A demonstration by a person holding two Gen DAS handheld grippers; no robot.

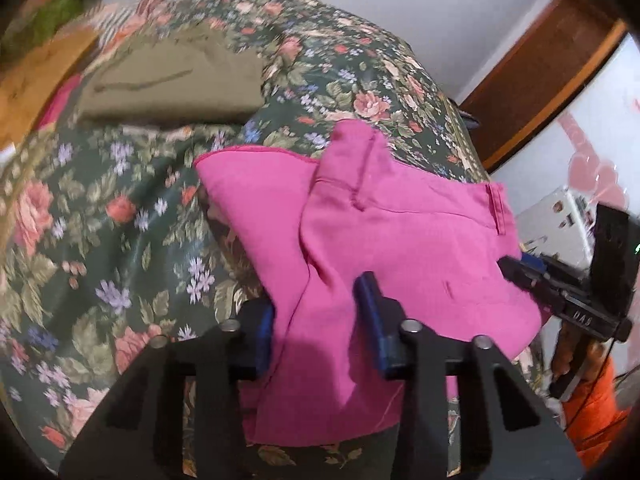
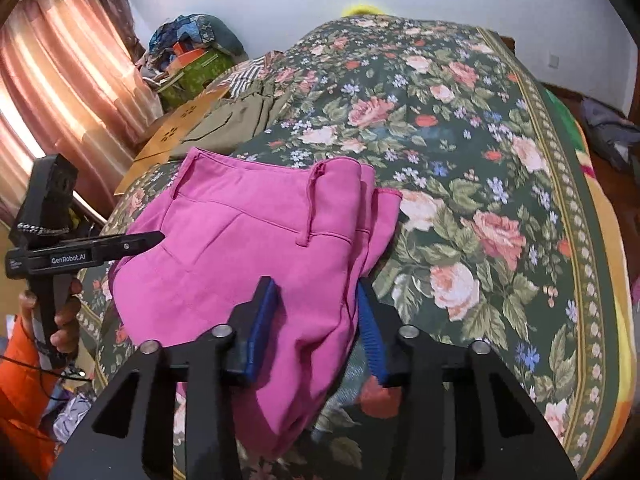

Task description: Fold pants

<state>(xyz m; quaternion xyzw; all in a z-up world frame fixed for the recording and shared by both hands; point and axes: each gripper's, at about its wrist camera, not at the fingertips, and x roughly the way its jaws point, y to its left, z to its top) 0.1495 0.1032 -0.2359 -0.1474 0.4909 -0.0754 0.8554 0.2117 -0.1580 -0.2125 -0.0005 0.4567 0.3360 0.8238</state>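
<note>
Pink pants (image 2: 256,248), item 1: partly folded, bunched on floral bedspread (image 2: 472,152), near edge, waistband end away from me, belt loop showing.

Item 2, L gripper (image 1: 320,320): jaws half-closed w/ a fold of the pink cloth between blue pads (image 1: 372,320). Right pad sits on the fabric; left pad half hidden behind it. I read this as clamped on the pants, though not certain the pinch is firm.

Item 3, R gripper (image 2: 316,320): same story, cloth edge between pads, jaws narrowed onto it. I take it as gripping.

Step in hand, my judgement: both corners of near end taken, ready for next fold. Next move calls for lifting both ends level and together, carrying them over toward waistband, keeping edges aligned so layers don't skew.

Item 4, surroundings: olive garment (image 1: 172,80) further up the bed, apart from pants. Wooden board (image 2: 180,132) and green box (image 2: 192,76) at far side, curtain (image 2: 68,80) beyond.

In the way: nothing directly on fold path; olive garment near enough to watch. Bunched top layer may drag.
</note>
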